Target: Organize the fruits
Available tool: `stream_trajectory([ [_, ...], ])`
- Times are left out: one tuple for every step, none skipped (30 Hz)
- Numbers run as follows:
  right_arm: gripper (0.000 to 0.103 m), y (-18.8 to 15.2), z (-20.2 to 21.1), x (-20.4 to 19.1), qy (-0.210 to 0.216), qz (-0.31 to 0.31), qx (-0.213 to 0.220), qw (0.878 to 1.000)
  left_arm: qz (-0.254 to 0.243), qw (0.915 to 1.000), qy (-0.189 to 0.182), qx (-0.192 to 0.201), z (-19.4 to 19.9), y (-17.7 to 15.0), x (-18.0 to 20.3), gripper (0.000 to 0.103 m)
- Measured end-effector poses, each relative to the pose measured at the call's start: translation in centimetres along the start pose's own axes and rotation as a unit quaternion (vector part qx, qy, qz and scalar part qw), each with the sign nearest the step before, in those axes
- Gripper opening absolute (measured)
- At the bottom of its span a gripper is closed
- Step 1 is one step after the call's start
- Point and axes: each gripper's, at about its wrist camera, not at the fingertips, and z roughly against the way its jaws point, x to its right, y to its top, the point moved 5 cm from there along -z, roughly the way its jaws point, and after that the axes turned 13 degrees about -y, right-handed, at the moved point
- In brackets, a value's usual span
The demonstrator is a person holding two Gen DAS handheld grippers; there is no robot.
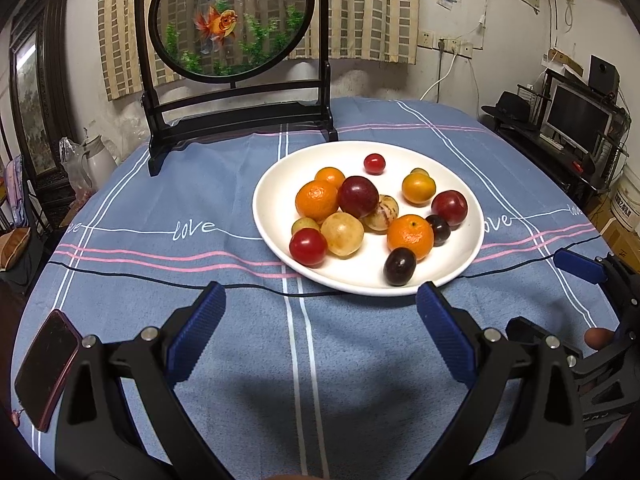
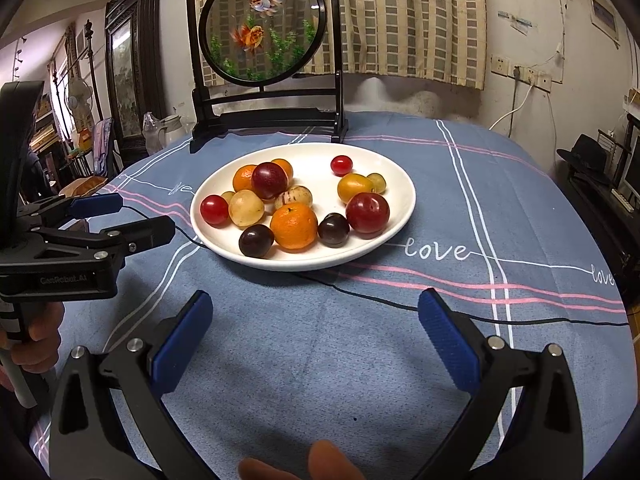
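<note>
1. Blue striped tablecloth [image 1: 224,320] covers the table, with a goldfish screen [image 1: 232,20] standing at its far side.
2. Fruits sit together on a white plate [image 1: 276,216] mid-table: oranges [image 1: 410,236], red plums [image 1: 359,196], dark plums [image 1: 399,266], cherry tomatoes [image 1: 307,246], and pale yellow ones.
3. Left gripper [image 1: 320,320] hovers just short of the plate's near rim, fingers spread wide, holding nothing.
4. Right gripper [image 2: 316,328] hangs near the plate too, likewise spread and empty.
5. Beside the left gripper lies a phone [image 1: 46,368].
</note>
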Motion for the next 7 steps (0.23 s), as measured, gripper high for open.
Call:
stream_trajectory([
  [0.102, 0.03, -0.07, 0.01, -0.001, 0.000, 0.000, 1.000, 0.000, 1.0000, 0.002, 0.000, -0.02, 0.01, 0.03, 0.098],
  [0.102, -0.03, -0.07, 0.04, -0.002, 0.001, -0.001, 1.000, 0.000, 1.0000, 0.002, 0.000, -0.02, 0.02, 0.05, 0.098],
  [0.102, -0.04, -0.07, 0.05, -0.002, 0.001, -0.001, 1.000, -0.001, 1.0000, 0.003, 0.000, -0.02, 0.02, 0.06, 0.098],
  [0.102, -0.01, -0.05, 0.07, -0.002, 0.001, 0.000, 1.000, -0.001, 1.0000, 0.002, 0.000, -0.04, 0.02, 0.05, 0.098],
  [0.102, -0.01, -0.07, 0.06, -0.002, 0.001, 0.000, 1.000, 0.000, 1.0000, 0.002, -0.001, -0.05, 0.00, 0.05, 0.098],
  [0.102, -0.02, -0.10, 0.06, -0.002, 0.001, 0.000, 1.000, 0.000, 1.0000, 0.002, -0.002, -0.07, 0.01, 0.05, 0.098],
  [0.102, -0.02, -0.10, 0.05, -0.002, 0.002, 0.000, 1.000, 0.000, 1.0000, 0.002, -0.002, -0.06, 0.00, 0.06, 0.098],
])
